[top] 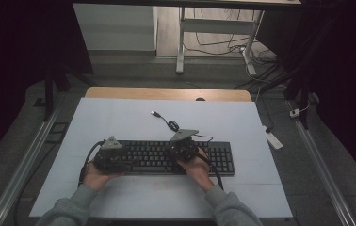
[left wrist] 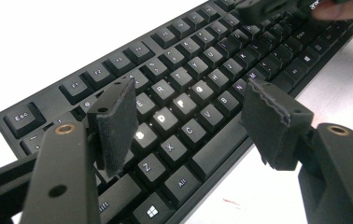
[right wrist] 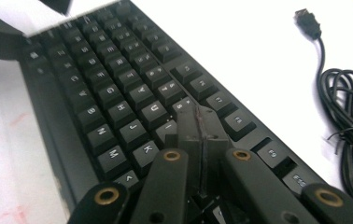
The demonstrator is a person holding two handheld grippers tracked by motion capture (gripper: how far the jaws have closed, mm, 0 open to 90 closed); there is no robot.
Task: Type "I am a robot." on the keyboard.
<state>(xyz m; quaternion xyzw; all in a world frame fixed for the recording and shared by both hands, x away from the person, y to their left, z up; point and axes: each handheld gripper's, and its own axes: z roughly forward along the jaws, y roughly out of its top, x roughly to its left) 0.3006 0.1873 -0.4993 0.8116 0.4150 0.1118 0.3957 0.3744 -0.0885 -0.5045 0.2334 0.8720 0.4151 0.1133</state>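
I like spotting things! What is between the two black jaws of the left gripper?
In the left gripper view, the open left gripper has keyboard keys between its jaws: D, F, C and V, nothing gripped.

From above we see a dim room with dark, murky corners, the pale tabletop the brightest patch. In the gripper views we find that tabletop blown out to white, glare glinting on the keyboard keys, near fingers soft, and far keys blurred.
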